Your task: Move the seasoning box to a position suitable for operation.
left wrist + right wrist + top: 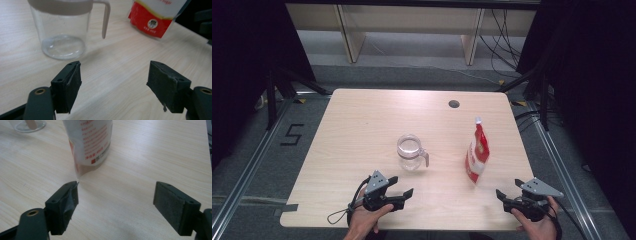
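Glassware from my high view: a clear, empty pitcher (412, 152) with a handle stands mid-table (362, 130), a glossy red-and-white pouch (477, 156) upright to its right. My left gripper (113, 83) gapes wide on nothing, pitcher just ahead. My right gripper (116, 205) spreads equally wide, empty, one jaw tip beside the pouch's bottom corner.

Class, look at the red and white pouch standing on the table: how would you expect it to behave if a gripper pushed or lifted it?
The pouch stands tall on a narrow base and already leans, so a push near the top would probably tip it. Its film sides look soft and creased, so it would likely buckle under a squeeze. The glossy surface may be slippery.
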`<state>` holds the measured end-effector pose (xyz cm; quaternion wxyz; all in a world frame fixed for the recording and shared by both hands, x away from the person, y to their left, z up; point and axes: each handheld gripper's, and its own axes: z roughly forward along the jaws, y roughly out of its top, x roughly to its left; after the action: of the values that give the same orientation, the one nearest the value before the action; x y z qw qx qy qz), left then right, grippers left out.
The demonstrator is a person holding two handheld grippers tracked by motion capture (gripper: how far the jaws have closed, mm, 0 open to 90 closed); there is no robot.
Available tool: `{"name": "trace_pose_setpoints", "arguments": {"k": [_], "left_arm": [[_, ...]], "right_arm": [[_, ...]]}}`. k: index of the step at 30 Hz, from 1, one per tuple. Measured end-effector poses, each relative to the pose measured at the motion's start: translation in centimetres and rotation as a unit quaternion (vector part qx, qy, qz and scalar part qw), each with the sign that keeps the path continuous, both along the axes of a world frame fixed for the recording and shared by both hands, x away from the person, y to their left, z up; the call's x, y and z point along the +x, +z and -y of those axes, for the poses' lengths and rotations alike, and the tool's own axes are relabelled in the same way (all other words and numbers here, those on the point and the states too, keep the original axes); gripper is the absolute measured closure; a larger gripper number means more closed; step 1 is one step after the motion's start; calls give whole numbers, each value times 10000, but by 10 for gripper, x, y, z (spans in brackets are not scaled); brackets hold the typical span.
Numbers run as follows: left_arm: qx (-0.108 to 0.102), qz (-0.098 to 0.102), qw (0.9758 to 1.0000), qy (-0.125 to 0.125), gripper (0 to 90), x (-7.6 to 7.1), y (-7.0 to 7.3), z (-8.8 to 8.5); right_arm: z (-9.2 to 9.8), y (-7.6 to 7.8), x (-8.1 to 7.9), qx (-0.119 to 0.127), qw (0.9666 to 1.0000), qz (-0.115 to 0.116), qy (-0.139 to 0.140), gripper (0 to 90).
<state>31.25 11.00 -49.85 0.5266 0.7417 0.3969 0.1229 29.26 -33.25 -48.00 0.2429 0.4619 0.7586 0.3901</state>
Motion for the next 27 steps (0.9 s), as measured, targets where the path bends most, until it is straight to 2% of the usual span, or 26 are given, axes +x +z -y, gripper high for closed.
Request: {"name": "trace_pose_setpoints", "arguments": {"k": [3,6,8,9,10,13,14,15,16,17,19,20,22,24,25,26,27], "left_arm": [[-118,-36,9999,40,295,1,0,0],[-193,-27,9998,41,342,2,1,1],[-100,73,9999,73,362,4,5,0],[-131,83,9998,109,375,6,6,1],[-107,104,9998,128,391,7,7,2],[-18,147,9998,142,429,13,8,9],[50,136,9998,170,440,14,8,12],[23,104,9998,190,456,16,7,16],[61,103,9998,185,474,17,7,20],[106,79,9998,151,506,19,7,22],[64,42,9998,158,554,21,7,25],[99,36,9998,153,578,25,6,31],[73,14,9998,177,611,30,4,38],[121,58,9998,176,637,34,2,44],[184,107,9996,195,648,37,2,47],[205,98,9994,251,654,40,1,49],[192,84,9992,346,664,42,-1,52]], "right_arm": [[-1,1,0,-75,10000,-5,50,229],[-1,1,-1,-28,9999,61,79,239],[-1,1,-2,-34,10000,62,67,239],[0,2,-3,-33,10000,29,76,240],[0,2,-2,0,9999,100,91,242],[1,2,-2,-2,9999,124,100,242],[1,2,-1,49,9999,98,131,244],[0,2,-2,102,9998,34,137,245],[-3,2,-4,162,9998,-68,30,245],[-3,2,-4,148,9999,-58,52,246],[-3,3,-4,128,9999,-70,22,247],[-1,2,-2,82,9999,37,107,247],[0,2,-2,78,9999,53,142,247],[-1,2,-2,102,9998,74,165,248],[-1,2,-2,82,9998,116,170,248],[-3,2,-3,136,9998,59,91,248],[-1,3,-2,24,9997,94,202,248]]}}
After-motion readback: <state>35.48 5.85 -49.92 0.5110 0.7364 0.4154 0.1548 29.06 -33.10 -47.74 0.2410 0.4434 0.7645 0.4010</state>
